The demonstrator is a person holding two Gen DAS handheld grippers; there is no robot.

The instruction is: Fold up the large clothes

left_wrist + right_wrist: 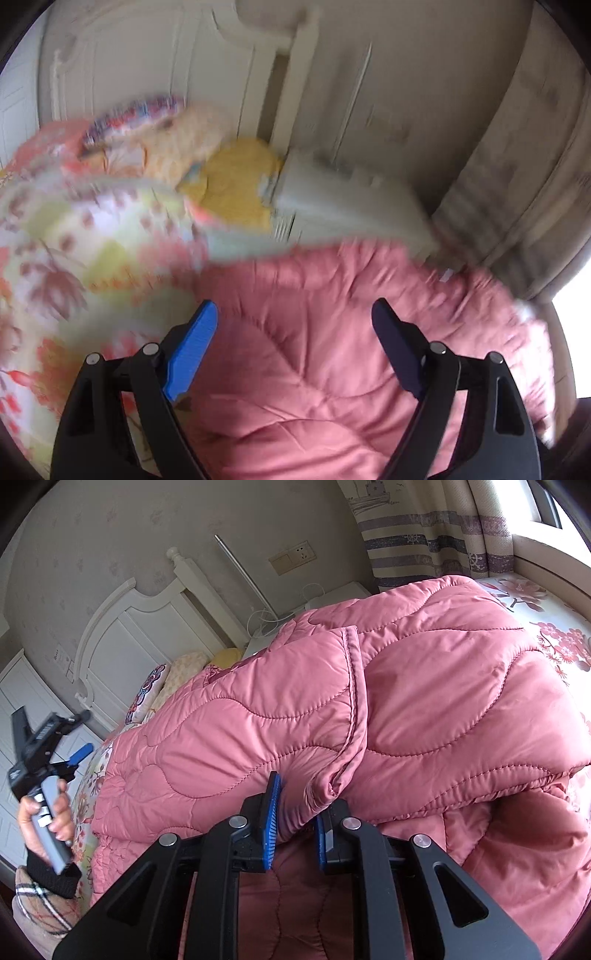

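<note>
Evidently the right gripper (295,823) clamps the pink quilted coat's (424,701) fold to anchor it, while the left gripper (295,325) hangs open and empty.

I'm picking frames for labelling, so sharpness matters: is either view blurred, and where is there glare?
Left wrist view: heavily motion-blurred; pink quilted coat, floral bedding and wall all smeared, only the left gripper sharp; blown-out white at the right edge. Right wrist view: sharp, coat stitching crisp, right gripper clear; window overexposed; slight blur on the far hand.
</note>
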